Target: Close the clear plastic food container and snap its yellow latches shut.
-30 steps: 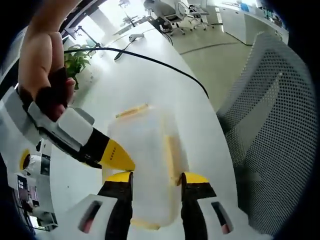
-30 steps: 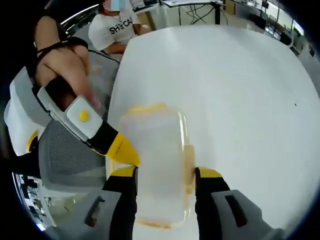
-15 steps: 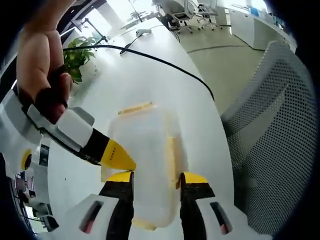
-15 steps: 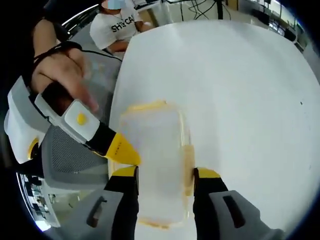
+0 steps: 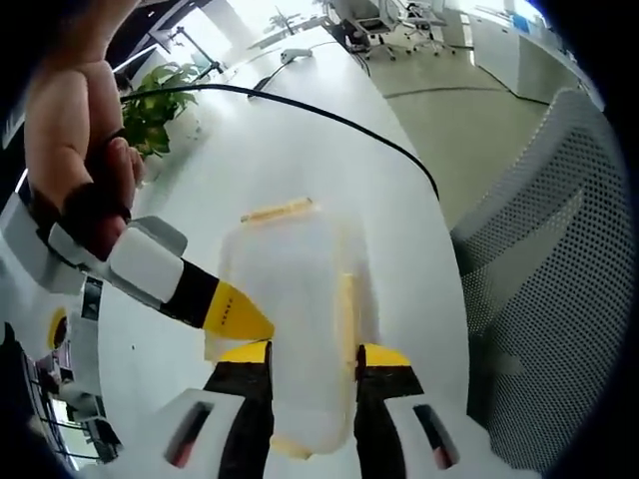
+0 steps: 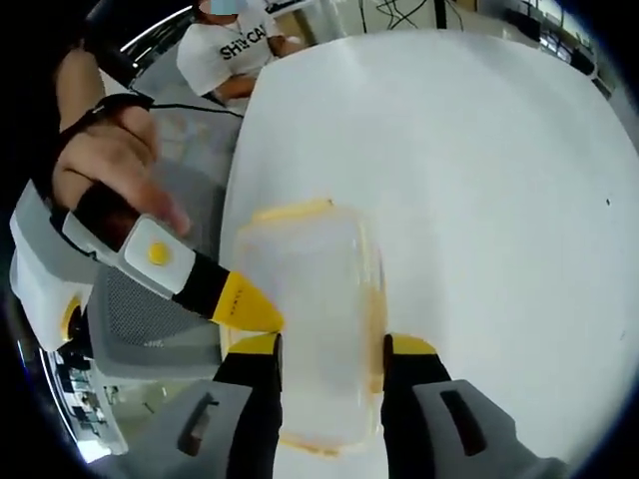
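The clear rectangular plastic food container [image 5: 290, 319] with yellow latches lies flat on the white worktop [image 5: 300, 160], close to the edge beside a grey mesh office chair [image 5: 539, 299]; its lid appears to be down, though I cannot tell whether it is fully seated. The left gripper [image 5: 312, 357] straddles the container's near end, its yellow-tipped black jaws set narrowly against the two long sides, so it looks closed on the box; the right gripper [image 6: 329, 349] does the same from the opposite end, jaws pressed to the long sides. Each gripper's yellow tip also enters the other's view from the side, resting at the container's edge, with a hand behind it. A yellow latch strip [image 5: 345, 319] runs along one long side between the jaws, and another yellow latch [image 5: 277, 212] shows at the far short end; whether either is snapped home is unclear through the hazy plastic.

In my judgement the risks are these: squeezing the thin walls may bow them and pop the lid up rather than lock it; the smooth plastic may slide on the worktop toward the edge near the chair; a jaw tip may skid off a latch; a black cable [image 5: 300, 110] crosses the worktop beyond, well apart.
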Action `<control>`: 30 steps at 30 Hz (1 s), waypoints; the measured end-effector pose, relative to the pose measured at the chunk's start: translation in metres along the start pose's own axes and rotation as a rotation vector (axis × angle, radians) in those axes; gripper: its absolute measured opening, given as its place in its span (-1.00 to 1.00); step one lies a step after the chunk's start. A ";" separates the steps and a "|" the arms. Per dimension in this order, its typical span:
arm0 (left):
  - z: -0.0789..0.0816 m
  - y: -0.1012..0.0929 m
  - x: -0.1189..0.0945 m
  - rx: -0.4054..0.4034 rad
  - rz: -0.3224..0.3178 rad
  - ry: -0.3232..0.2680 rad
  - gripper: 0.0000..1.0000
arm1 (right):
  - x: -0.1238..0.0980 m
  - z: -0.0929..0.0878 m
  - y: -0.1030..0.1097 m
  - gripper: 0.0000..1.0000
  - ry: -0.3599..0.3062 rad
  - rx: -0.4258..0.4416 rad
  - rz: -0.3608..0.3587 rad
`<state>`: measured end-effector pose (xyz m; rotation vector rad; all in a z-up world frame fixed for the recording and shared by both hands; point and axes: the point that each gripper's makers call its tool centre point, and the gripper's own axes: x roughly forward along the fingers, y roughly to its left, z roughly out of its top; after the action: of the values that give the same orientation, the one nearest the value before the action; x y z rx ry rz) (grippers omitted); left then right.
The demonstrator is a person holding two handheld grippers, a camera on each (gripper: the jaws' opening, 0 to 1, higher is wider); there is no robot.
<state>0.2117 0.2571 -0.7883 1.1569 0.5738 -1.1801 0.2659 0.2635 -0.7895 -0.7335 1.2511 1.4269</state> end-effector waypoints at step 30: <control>0.008 -0.020 -0.012 -0.042 -0.194 -0.054 0.29 | -0.013 0.002 0.005 -0.07 -0.118 -0.100 -0.233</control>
<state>0.1872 0.2561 -0.7831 1.0475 0.6783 -1.3543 0.2654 0.2617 -0.7754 -0.8228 0.9754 1.3280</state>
